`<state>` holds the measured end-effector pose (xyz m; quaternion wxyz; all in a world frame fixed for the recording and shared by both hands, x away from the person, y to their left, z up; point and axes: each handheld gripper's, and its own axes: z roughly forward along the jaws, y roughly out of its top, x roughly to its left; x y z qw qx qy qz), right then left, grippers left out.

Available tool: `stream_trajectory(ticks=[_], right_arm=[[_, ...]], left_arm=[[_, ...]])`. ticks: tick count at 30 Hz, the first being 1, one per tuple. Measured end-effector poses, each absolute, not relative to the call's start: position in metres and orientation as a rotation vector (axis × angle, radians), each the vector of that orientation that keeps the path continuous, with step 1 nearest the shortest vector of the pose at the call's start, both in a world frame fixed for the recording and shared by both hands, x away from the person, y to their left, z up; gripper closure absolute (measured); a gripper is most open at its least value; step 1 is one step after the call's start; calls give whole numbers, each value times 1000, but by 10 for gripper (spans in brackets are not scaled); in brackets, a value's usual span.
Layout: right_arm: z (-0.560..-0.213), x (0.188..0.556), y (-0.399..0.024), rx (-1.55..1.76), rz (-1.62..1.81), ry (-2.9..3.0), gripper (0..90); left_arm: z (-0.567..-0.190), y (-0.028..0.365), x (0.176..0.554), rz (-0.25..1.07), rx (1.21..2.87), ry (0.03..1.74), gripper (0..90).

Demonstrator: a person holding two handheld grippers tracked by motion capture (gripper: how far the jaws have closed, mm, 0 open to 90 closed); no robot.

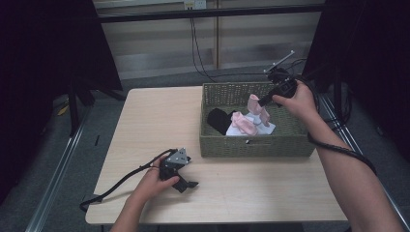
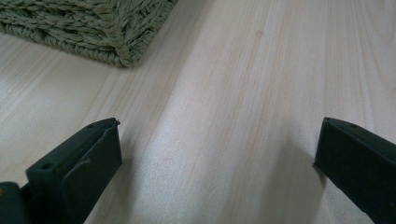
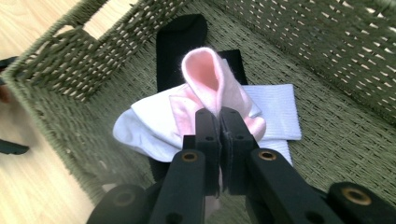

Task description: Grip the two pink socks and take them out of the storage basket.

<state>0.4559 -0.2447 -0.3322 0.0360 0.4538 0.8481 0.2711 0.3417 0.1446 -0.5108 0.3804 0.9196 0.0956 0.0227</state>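
Note:
My right gripper is shut on a pink sock and holds it above the inside of a green woven basket. In the right gripper view the closed jaws pinch the pink sock, whose open cuff points away. Below it in the basket lie a black sock and white socks. A second pink sock lies on the basket floor beside the black sock. My left gripper rests on the table, open with nothing between its jaws.
The light wooden table carries the basket at its right rear. A corner of the basket lies ahead of the left gripper. Cables trail from both grippers. Dark curtains and a metal frame stand behind the table.

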Motion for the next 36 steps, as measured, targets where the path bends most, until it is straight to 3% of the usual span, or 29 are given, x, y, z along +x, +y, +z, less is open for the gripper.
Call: stream_trajectory(ticks=[36], right_arm=[[-272, 394, -234, 1157, 936, 2756, 868]], left_arm=[[-511, 144, 342, 57, 2346, 248, 0]])
